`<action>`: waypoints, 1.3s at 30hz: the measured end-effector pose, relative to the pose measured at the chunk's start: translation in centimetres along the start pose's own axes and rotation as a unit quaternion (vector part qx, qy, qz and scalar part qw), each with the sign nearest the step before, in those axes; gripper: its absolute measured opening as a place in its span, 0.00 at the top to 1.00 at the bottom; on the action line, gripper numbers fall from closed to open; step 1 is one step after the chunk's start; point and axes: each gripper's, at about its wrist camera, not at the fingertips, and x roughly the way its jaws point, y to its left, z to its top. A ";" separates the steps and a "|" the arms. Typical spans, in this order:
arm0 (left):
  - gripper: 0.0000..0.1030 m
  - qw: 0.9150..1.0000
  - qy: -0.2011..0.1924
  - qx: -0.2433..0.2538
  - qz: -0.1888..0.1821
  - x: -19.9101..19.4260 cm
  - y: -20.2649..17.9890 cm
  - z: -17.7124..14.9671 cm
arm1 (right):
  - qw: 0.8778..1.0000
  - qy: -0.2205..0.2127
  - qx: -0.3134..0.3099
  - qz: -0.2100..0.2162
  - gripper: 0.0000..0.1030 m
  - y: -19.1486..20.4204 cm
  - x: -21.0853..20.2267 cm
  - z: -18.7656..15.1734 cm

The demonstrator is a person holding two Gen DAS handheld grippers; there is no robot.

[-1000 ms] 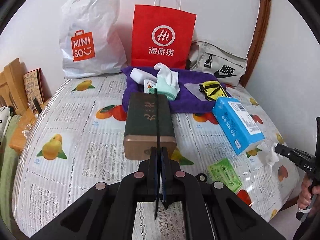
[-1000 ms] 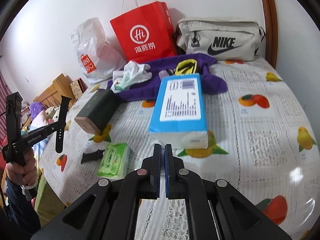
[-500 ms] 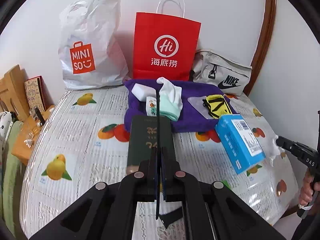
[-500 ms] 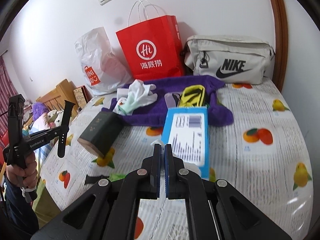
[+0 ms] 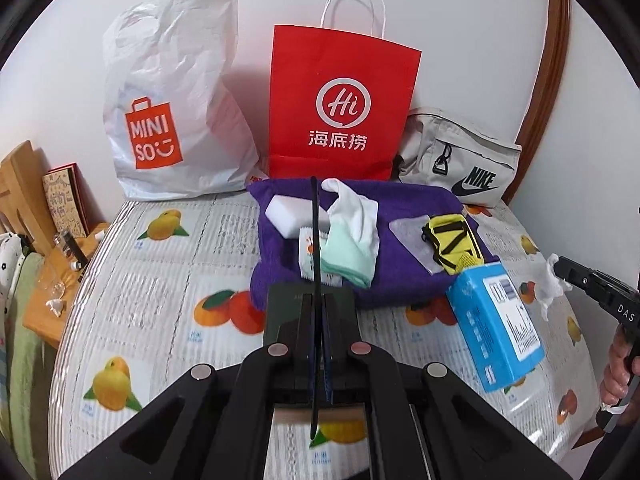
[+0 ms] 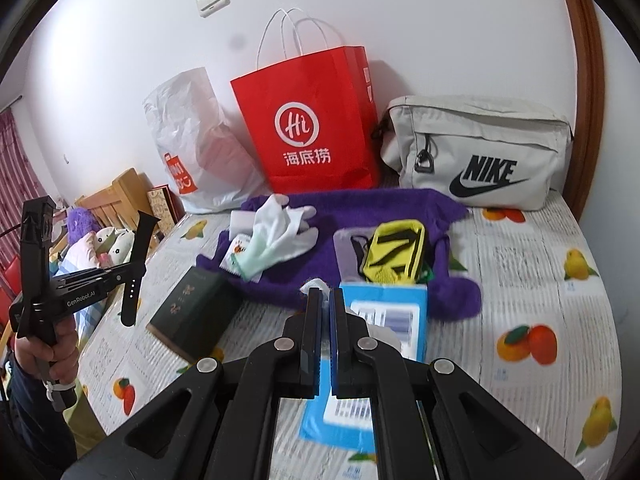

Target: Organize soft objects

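Observation:
My left gripper (image 5: 317, 304) is shut on a black watch strap (image 5: 315, 240), held above the dark green box (image 5: 280, 308); the strap also shows in the right wrist view (image 6: 136, 264). My right gripper (image 6: 325, 300) is shut on a white tissue (image 6: 320, 286) pulled from the blue tissue pack (image 6: 376, 360), which hangs lifted in the left wrist view (image 5: 496, 320). A purple towel (image 5: 400, 216) carries white and mint gloves (image 5: 352, 240), a white sponge (image 5: 286, 212), a small packet (image 5: 310, 254) and a yellow pouch (image 5: 452, 240).
A white Miniso bag (image 5: 172, 108), a red paper bag (image 5: 340, 108) and a grey Nike bag (image 5: 460, 164) stand along the wall. Wooden furniture (image 5: 24, 184) is at the left. The fruit-print cover (image 5: 160, 280) spans the bed.
Both grippers have risen and pulled back. The blue tissue pack has lifted off the cover, hanging from the tissue in my right gripper. The green packet has dropped out of view.

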 end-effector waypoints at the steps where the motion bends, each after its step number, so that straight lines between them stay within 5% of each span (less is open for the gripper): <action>1: 0.96 1.000 0.000 0.000 0.000 0.4 -0.1 0.5 | 1.000 -0.001 0.001 0.001 0.97 -0.2 0.4 0.5; 26: 0.96 0.999 0.045 -0.002 -0.008 10.1 -1.2 6.7 | 1.000 0.018 -0.010 0.007 0.97 -3.2 10.1 6.6; 39: 0.96 0.997 0.080 -0.007 -0.002 14.9 -1.4 8.1 | 0.998 0.067 -0.012 0.019 0.97 -4.0 15.5 7.0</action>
